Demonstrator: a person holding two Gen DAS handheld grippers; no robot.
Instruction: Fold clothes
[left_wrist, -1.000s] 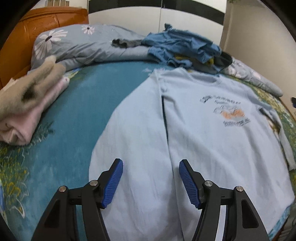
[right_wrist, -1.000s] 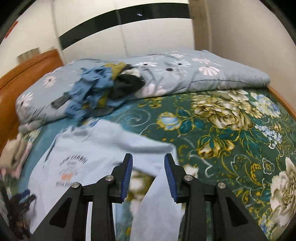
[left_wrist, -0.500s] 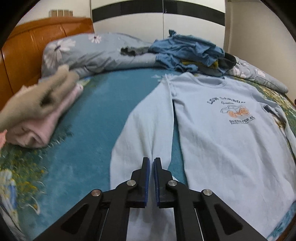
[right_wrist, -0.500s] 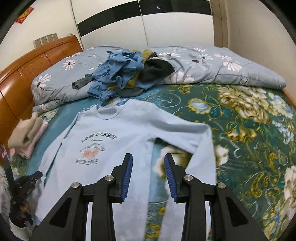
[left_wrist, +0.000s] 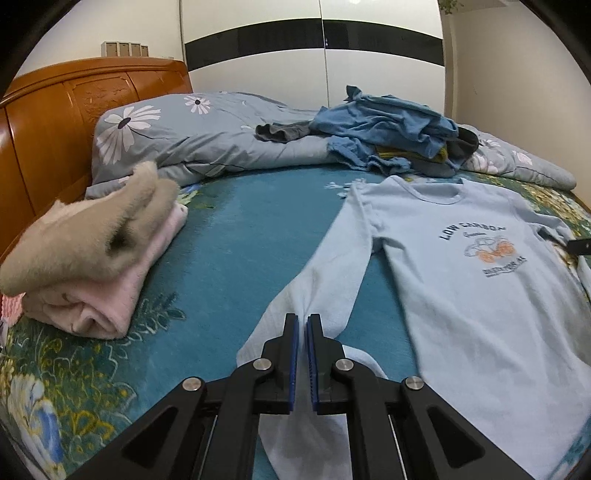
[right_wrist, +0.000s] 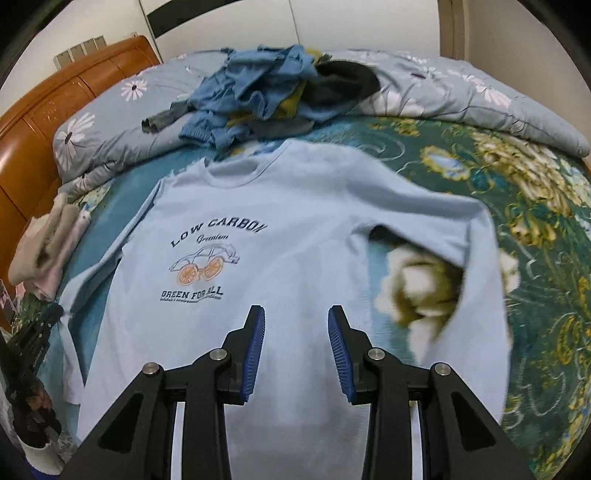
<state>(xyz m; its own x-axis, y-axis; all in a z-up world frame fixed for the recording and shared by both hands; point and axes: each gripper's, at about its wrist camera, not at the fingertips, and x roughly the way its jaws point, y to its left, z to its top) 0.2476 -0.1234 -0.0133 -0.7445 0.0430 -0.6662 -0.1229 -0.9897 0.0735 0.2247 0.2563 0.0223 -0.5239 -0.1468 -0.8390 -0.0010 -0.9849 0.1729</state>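
Shirt (left_wrist: 480, 295) lay flat on the bed (left_wrist: 229, 236).
My left tool (left_wrist: 302, 325) pinched its sleeve (left_wrist: 325, 273); my right tool (right_wrist: 295, 325) hung apart above it.

Pale blue shirt (right_wrist: 303, 236) with dark lettering and an orange-wheeled car print. Teal bedspread (left_wrist: 236, 236) with yellow-green flowers. Grey-blue quilt (left_wrist: 207, 136) with white daisies. Beige and pink folded clothes (left_wrist: 92, 254). Orange-brown headboard (left_wrist: 74, 110).
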